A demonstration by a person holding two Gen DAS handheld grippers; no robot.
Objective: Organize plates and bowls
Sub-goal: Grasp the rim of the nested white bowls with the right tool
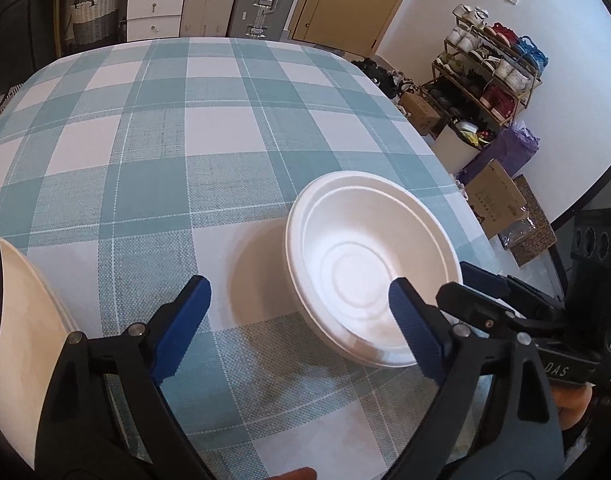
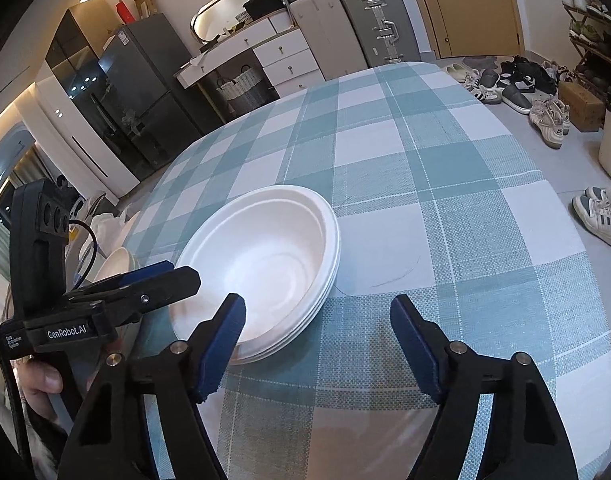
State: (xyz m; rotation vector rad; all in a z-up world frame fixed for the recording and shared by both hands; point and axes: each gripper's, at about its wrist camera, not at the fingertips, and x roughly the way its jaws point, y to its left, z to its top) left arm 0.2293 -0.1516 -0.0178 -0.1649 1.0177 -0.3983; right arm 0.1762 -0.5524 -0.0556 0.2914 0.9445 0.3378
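Observation:
A stack of white bowls (image 1: 369, 268) sits on the checked tablecloth; it also shows in the right wrist view (image 2: 265, 272). My left gripper (image 1: 301, 328) is open and empty, just in front of the stack, its right finger by the near rim. My right gripper (image 2: 317, 344) is open and empty, to the right of the stack, its left finger close to the rim. The right gripper shows in the left wrist view (image 1: 505, 304), the left gripper in the right wrist view (image 2: 157, 284). White plates (image 1: 21, 328) lie at the left edge, also seen behind the left gripper (image 2: 117, 260).
The table (image 1: 209, 128) carries a teal and white checked cloth. A shoe rack (image 1: 493, 68) and cardboard boxes (image 1: 497, 204) stand on the floor to the right. Shoes (image 2: 549, 120) lie on the floor. Drawers, suitcases and a dark fridge (image 2: 137, 96) stand behind the table.

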